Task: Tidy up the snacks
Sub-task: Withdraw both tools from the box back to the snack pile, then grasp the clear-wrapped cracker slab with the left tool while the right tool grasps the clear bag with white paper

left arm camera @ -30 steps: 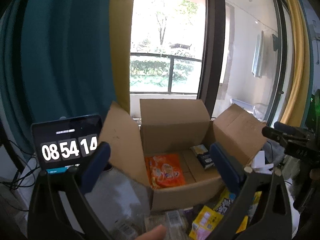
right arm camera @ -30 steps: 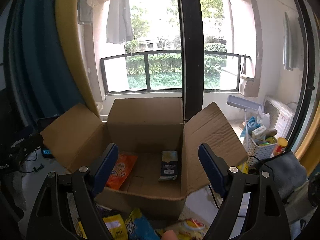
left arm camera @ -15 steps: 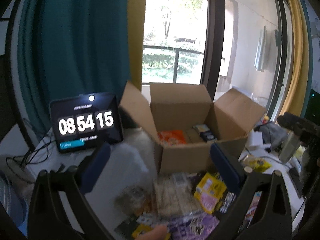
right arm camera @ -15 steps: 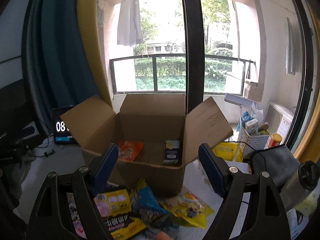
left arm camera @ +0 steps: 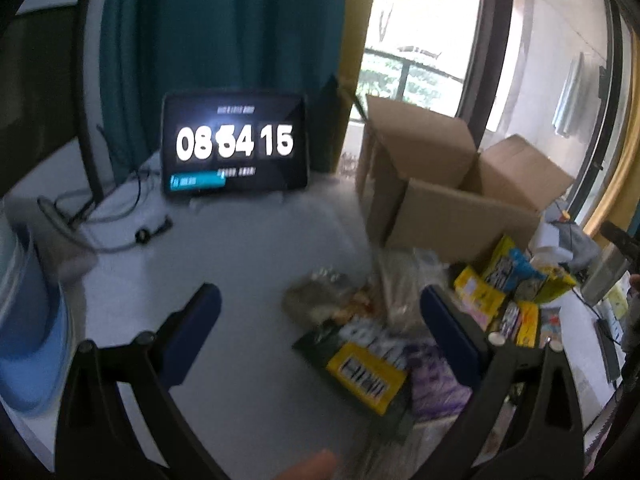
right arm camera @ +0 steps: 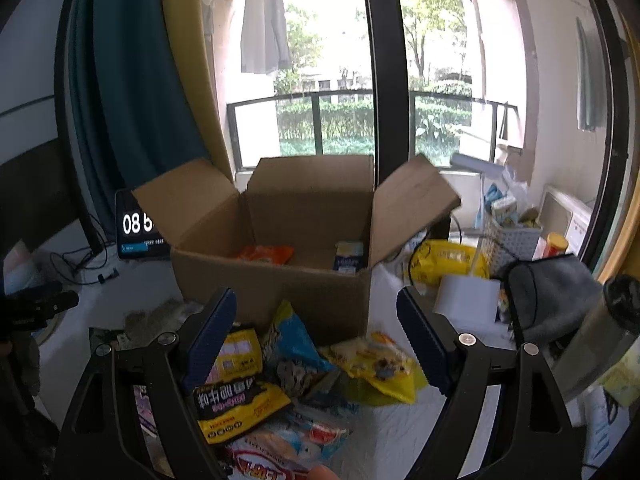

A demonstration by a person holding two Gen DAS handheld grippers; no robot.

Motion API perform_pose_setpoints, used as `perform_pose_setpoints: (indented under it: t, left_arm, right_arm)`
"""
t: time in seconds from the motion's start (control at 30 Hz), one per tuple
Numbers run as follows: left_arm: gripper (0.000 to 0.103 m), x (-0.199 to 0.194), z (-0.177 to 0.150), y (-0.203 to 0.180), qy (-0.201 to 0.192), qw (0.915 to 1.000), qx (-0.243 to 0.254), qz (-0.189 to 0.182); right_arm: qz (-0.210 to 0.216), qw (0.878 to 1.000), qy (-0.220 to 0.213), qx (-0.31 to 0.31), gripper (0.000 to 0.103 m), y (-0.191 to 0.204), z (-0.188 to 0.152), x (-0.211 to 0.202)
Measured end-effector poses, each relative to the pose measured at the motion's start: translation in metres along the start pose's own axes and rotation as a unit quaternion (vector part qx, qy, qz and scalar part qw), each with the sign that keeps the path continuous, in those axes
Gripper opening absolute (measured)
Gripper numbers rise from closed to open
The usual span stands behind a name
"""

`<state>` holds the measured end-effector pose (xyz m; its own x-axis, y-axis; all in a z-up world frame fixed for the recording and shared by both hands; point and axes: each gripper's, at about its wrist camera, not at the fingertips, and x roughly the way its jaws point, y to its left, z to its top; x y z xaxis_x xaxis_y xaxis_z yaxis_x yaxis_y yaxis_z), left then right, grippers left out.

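my left gripper (left arm camera: 320, 308) has its jaws wide apart with nothing between the pads. it hangs over the white table (left arm camera: 224, 264), above the left edge of a heap of snack packets. nearest its fingers lie a yellow packet with a barcode (left arm camera: 366, 376), a purple packet (left arm camera: 434, 384) to the right of it, and a clear bag of brownish snacks (left arm camera: 320, 300) just beyond. this view is blurred, so finer print cannot be read.

my right gripper (right arm camera: 316, 308) also stands wide open and holds nothing. below it lie a yellow-and-black packet (right arm camera: 236, 404), a blue packet (right arm camera: 292, 340), a yellow packet with a picture (right arm camera: 376, 364) to the right, and a red-and-white packet (right arm camera: 276, 452) at the near edge.

the cardboard box (right arm camera: 276, 284) sits on the far side of the heap, all four flaps open. inside it, an orange packet (right arm camera: 266, 254) lies on the left and a small dark-and-cream carton (right arm camera: 348, 258) leans at the right.

a tablet showing a clock (left arm camera: 236, 148) stands to the left of the box, in front of a teal curtain (left arm camera: 224, 32). right of the box are a yellow bag (right arm camera: 448, 260), a white basket (right arm camera: 512, 240) and a grey cloth (right arm camera: 556, 296).
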<state>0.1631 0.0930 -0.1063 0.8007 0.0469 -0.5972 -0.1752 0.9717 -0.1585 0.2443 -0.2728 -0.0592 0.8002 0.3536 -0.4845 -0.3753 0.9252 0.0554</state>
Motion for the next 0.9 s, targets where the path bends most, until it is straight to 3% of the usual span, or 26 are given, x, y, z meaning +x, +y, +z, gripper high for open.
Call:
perform_pose_setpoints:
  t: [0.27,0.63,0.9]
  left_arm:
    - [0.101,0.016,-0.034,0.012,0.05,0.9977,-0.02,-0.041]
    - [0.101,0.027,-0.064,0.006,0.097,0.9913,-0.008,-0.088]
    - [0.101,0.015,-0.096,-0.028,0.125,0.9834,0.046,-0.124]
  right_arm:
    - [0.013,0.999,0.045,-0.012,0.085,0.025,-0.027,0.021]
    - [0.019,0.995,0.101,0.01,0.085,0.062,-0.067,0.038]
    - [0.01,0.991,0.13,0.015,0.085,0.075,-0.099,0.028]
